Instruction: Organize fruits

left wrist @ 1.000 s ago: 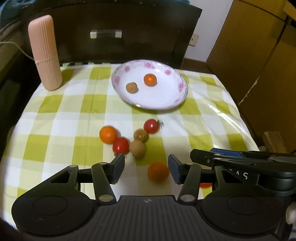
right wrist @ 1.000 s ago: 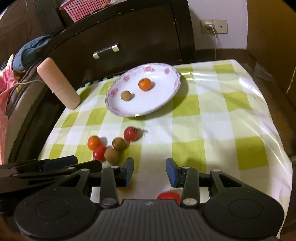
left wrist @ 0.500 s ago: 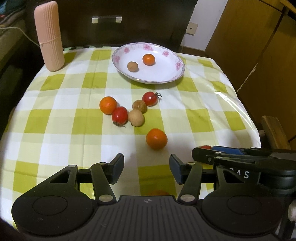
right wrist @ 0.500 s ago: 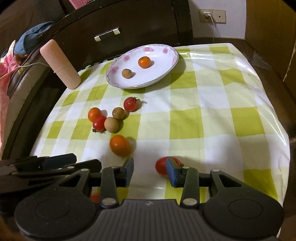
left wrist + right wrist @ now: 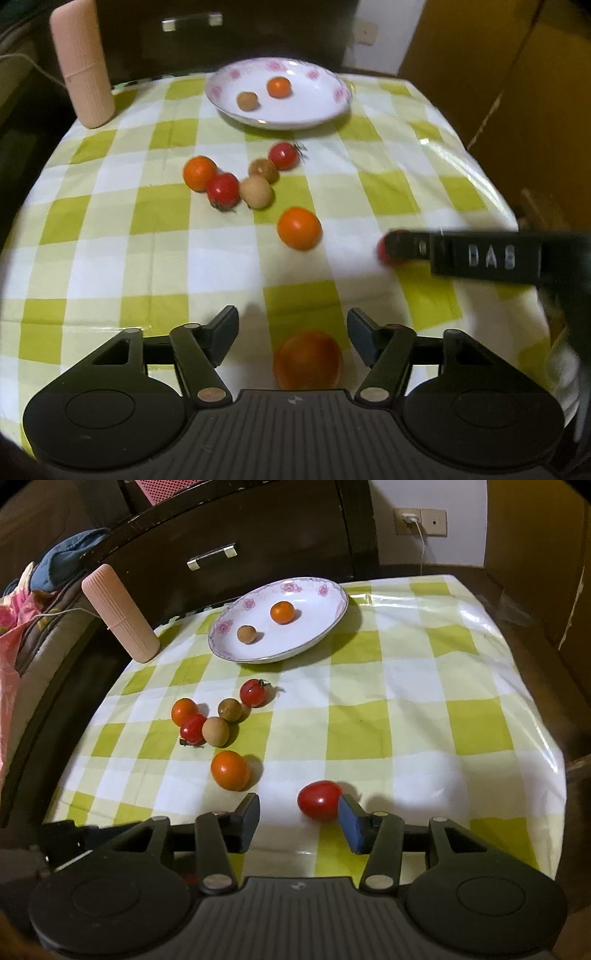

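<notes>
Left hand-held gripper (image 5: pixel 291 326): jaws apart, round orange fruit (image 5: pixel 307 360) between them.
Right hand-held gripper (image 5: pixel 298 814): jaws apart, glossy red tomato (image 5: pixel 319 799) beside its right finger.

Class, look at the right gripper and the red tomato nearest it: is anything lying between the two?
Nothing visible does. The red tomato lies on the checked cloth right at the open right gripper, beside its right finger; the large orange sits off to the left.

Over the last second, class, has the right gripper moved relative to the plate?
Yes. The right gripper has pulled back from the plate, which sits farther up the right wrist view, and a red tomato now lies between its open fingers.
</notes>
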A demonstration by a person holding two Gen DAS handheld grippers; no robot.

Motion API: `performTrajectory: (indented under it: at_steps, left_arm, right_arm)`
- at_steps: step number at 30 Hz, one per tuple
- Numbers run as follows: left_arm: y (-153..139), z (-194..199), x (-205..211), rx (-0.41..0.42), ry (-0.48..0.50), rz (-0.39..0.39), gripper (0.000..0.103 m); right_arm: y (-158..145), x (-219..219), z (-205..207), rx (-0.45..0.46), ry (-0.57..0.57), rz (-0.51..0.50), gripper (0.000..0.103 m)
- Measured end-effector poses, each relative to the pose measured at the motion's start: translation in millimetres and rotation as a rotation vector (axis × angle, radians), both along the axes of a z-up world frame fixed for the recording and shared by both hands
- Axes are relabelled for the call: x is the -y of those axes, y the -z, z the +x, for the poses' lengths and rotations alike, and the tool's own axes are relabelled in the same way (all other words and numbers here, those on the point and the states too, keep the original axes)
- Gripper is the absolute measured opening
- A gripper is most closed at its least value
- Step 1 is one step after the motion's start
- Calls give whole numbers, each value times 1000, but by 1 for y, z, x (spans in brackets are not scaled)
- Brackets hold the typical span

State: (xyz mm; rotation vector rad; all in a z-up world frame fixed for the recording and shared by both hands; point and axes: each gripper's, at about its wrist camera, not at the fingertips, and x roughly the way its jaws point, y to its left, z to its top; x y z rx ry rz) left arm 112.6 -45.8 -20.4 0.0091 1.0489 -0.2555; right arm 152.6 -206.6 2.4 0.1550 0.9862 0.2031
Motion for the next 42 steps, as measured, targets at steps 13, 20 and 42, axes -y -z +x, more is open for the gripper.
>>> performTrajectory:
  at_steps: [13,20,42]
  left_arm:
    - [20,-6,1,-20,19,44,62]
    - [20,-10,1,-4,40,43,51]
    - [20,-12,2,9,53,46,52]
  right_arm:
    - [14,1,7,-31,-2,-6,44]
    - [23,2,7,-35,-4,-10,44]
    - [33,-13,15,6,-51,-118,39]
